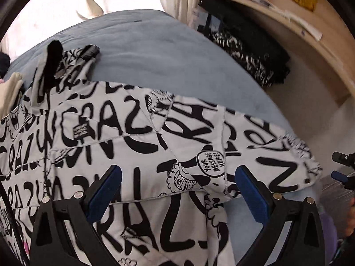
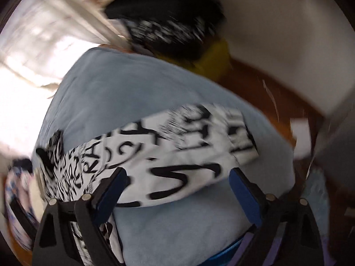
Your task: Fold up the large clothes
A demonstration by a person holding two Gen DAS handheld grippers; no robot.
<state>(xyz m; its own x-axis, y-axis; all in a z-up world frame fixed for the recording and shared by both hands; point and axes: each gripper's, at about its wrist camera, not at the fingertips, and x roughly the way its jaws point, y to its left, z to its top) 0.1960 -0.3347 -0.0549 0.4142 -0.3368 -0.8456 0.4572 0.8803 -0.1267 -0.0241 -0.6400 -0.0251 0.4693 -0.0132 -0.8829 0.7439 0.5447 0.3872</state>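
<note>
Blue-padded fingers of the left gripper [image 1: 177,190] stand wide apart just above the white garment printed all over with black graffiti lettering [image 1: 124,137], and nothing sits between the pads. That garment lies spread across the pale blue bedcover [image 1: 144,51], with one sleeve or side panel already laid over the body and a cuff end [image 1: 301,168] reaching the bed's near edge. It looks like a light woven jacket or shirt: soft, limp, likely to sag and slide out of shape if lifted by one point. Hems and seams should give the firmest hold, so the stitched edge by the round "YOUR MESSAGE HERE" print [image 1: 213,161] seems a good place to pinch.

Over the same sleeve end [image 2: 239,133], in a blurred view, the right gripper [image 2: 177,190] hangs spread open too, gripping nothing.

Beyond the bed, a dark folded pile [image 1: 250,55] sits under a light wooden shelf [image 1: 315,51].
</note>
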